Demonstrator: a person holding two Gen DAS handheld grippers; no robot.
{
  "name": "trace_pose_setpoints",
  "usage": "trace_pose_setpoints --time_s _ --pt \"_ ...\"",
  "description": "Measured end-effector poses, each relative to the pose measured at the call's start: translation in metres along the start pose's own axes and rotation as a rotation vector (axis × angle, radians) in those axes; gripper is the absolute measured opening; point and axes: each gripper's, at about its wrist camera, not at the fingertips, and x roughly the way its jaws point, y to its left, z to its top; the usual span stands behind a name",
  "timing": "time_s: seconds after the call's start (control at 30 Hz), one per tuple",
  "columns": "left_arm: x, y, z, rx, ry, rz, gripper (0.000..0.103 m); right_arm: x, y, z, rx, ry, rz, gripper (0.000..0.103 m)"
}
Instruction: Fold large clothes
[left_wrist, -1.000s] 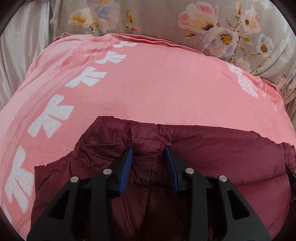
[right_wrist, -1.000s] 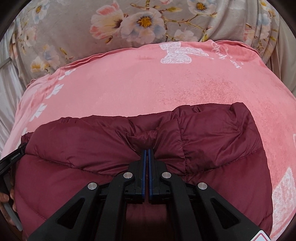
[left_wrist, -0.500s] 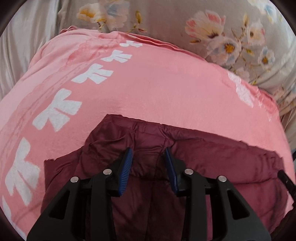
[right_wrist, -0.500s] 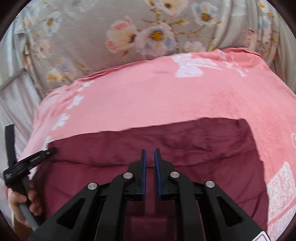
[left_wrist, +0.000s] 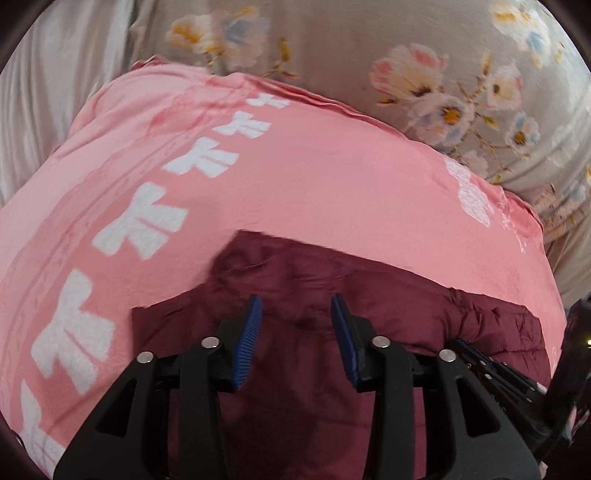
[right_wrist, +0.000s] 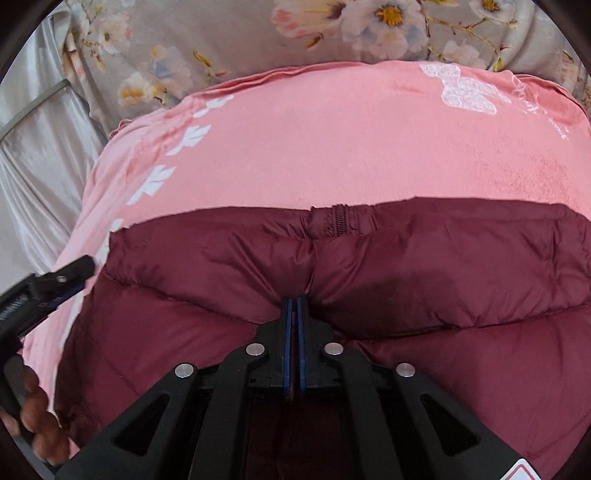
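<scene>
A maroon quilted puffer jacket (right_wrist: 406, 266) lies folded on a pink blanket, its zipper (right_wrist: 338, 221) at the far edge. It also shows in the left wrist view (left_wrist: 369, 295). My right gripper (right_wrist: 294, 301) is shut, pinching a fold of the jacket between its blue pads. My left gripper (left_wrist: 296, 314) is open over the jacket's left part, with nothing between its blue pads (left_wrist: 247, 343). The right gripper also shows at the right edge of the left wrist view (left_wrist: 480, 358). The left gripper and the hand holding it show at the left edge of the right wrist view (right_wrist: 55, 284).
The pink blanket (left_wrist: 295, 177) with white bow prints (left_wrist: 144, 225) covers the bed; it also shows in the right wrist view (right_wrist: 332, 147). A grey floral sheet (right_wrist: 258, 37) lies beyond it. Pale satin fabric (right_wrist: 33, 166) hangs at the left.
My right gripper opened half a second ago and is now shut again on a jacket fold, closer to the zipper edge. My left gripper stayed open and drew back over the jacket.
</scene>
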Motion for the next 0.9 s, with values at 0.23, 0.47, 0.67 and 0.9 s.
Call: trace_pose_setpoints --time_s 0.23,0.47,0.67,0.9 --pt "-0.004 0.094 -0.015 -0.216 0.075 -0.03 0.067 0.012 0.004 -0.009 -0.043 -0.015 -0.038 0.0" --pt "0.006 0.104 -0.052 -0.382 0.198 -0.301 0.079 0.003 0.001 -0.006 -0.022 -0.019 -0.039 0.0" --pt "0.01 0.085 -0.057 -0.317 0.21 -0.25 0.076 -0.085 0.005 -0.049 -0.032 -0.071 0.014 0.003" --pt "-0.007 0.068 -0.052 -0.302 0.198 -0.262 0.033 -0.121 0.001 -0.128 -0.017 -0.038 0.03 0.003"
